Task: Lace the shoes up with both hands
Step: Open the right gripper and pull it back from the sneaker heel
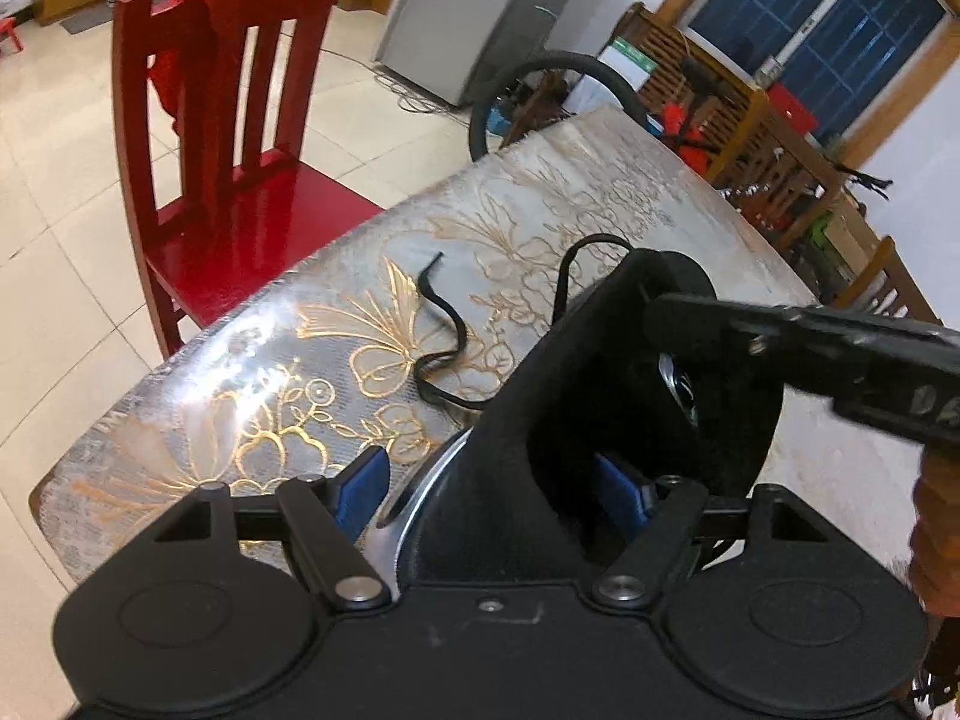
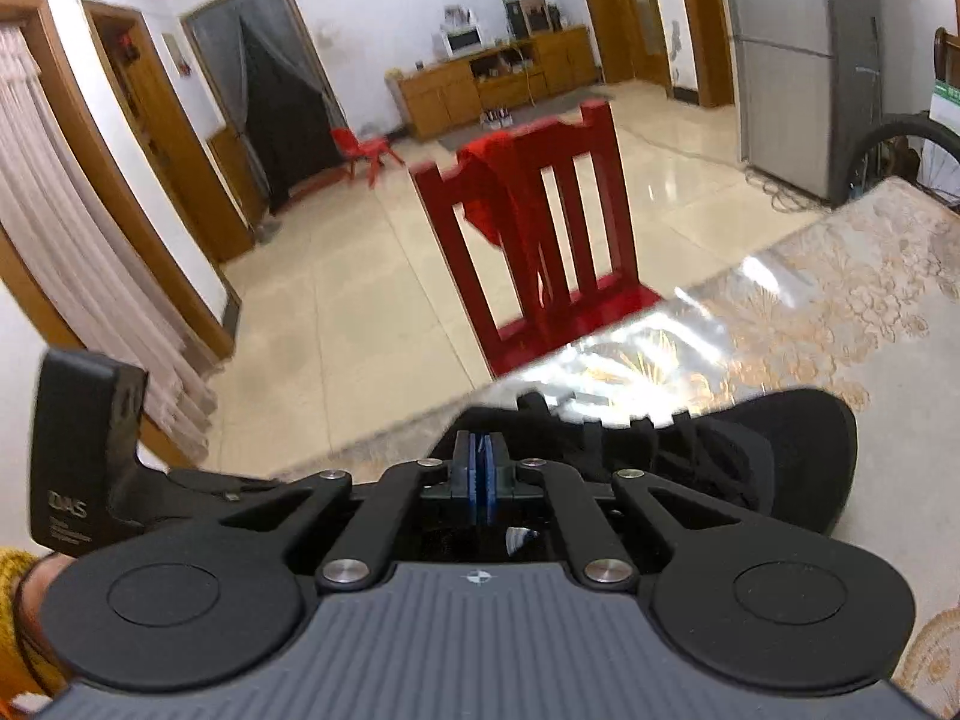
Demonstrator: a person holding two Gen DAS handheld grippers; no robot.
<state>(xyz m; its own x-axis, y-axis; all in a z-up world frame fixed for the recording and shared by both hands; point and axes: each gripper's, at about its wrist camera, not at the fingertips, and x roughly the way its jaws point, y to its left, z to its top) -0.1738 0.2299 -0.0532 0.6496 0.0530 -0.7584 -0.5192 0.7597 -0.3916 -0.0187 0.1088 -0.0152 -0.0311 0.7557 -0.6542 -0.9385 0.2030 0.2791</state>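
Observation:
A black shoe with a pale sole rim lies tilted on the flowered table, its opening turned toward the left wrist camera. My left gripper straddles its near side, one blue pad inside the opening and the other against the sole rim, gripping it wide. A loose black lace snakes over the table from the shoe. My right gripper is shut, its pads together over the shoe. From the left its tip reaches the tongue beside a lace loop; whether lace is pinched is hidden.
A red chair with red cloth on its back stands at the table's edge, close to the shoe. Tiled floor lies beyond. A fridge, a bicycle wheel and wooden furniture stand past the far end. A yellow sleeve shows behind the left gripper's body.

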